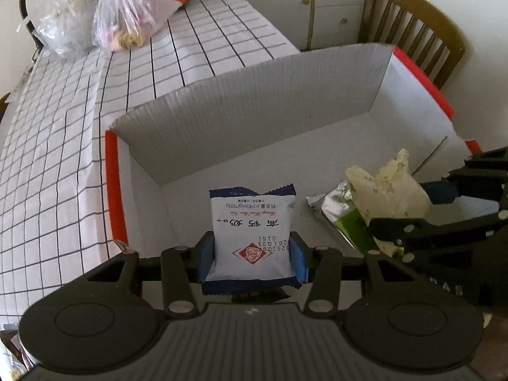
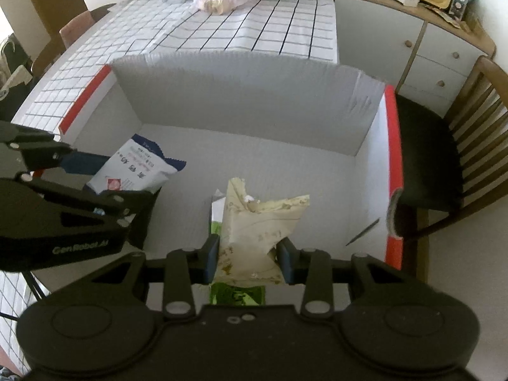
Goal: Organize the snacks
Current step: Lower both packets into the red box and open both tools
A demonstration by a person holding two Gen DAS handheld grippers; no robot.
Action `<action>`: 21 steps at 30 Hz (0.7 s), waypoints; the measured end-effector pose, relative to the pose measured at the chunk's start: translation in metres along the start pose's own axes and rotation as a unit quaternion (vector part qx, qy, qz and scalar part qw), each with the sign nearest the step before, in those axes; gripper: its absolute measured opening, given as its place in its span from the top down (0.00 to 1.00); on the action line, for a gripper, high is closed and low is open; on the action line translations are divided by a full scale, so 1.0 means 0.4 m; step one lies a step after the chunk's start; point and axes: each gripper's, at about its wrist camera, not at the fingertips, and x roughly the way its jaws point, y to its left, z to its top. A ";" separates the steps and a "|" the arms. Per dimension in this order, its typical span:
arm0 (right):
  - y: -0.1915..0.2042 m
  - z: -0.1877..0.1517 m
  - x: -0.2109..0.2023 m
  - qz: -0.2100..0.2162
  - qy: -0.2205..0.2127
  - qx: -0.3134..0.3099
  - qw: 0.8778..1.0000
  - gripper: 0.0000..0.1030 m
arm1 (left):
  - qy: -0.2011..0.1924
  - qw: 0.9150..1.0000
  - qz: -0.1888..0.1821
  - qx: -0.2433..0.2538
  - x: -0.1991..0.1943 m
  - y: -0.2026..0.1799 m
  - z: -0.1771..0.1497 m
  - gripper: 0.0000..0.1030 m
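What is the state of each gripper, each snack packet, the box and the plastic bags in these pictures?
Left gripper: shut on the blue-and-white packet, held over the box.
Right gripper: shut on the cream packet, with a green packet too.
Cardboard box: open on top, floor bare.
Plastic bags: lying on the checked tablecloth, filled.
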 end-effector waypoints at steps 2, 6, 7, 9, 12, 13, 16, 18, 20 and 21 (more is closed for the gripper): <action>0.001 -0.004 0.004 0.000 0.003 -0.003 1.000 0.63 | 0.005 1.000 0.001 -0.002 0.008 -0.002 -0.001 0.53; 0.004 -0.005 0.009 -0.001 0.004 -0.003 1.000 0.63 | 0.005 1.000 -0.003 -0.002 0.011 -0.009 -0.002 0.53; 0.005 -0.006 0.007 -0.001 0.004 -0.004 1.000 0.63 | 0.004 1.000 -0.002 -0.001 0.010 -0.012 -0.003 0.53; 0.005 -0.008 0.002 -0.001 0.001 -0.006 1.000 0.60 | 0.002 1.000 -0.001 0.000 0.007 -0.014 -0.003 0.53; 0.007 -0.011 -0.009 0.001 -0.005 -0.006 1.000 0.55 | -0.004 1.000 -0.003 -0.004 -0.004 -0.014 -0.006 0.53; 0.008 -0.011 -0.015 0.001 -0.008 -0.005 1.000 0.54 | -0.005 1.000 -0.004 -0.005 -0.008 -0.012 -0.006 0.53; 0.005 -0.013 -0.037 0.006 -0.020 0.000 1.000 0.51 | -0.014 1.000 -0.006 -0.009 -0.029 -0.009 -0.012 0.52; 0.004 -0.015 -0.057 0.009 -0.031 0.003 0.999 0.50 | -0.019 1.000 -0.007 -0.011 -0.045 -0.005 -0.018 0.51; 0.006 -0.019 -0.082 0.015 -0.043 0.006 0.999 0.47 | -0.028 0.999 -0.008 -0.015 -0.066 -0.002 -0.026 0.47; 0.007 -0.018 -0.093 0.017 -0.049 0.006 0.999 0.47 | -0.032 0.999 -0.008 -0.016 -0.076 0.001 -0.029 0.47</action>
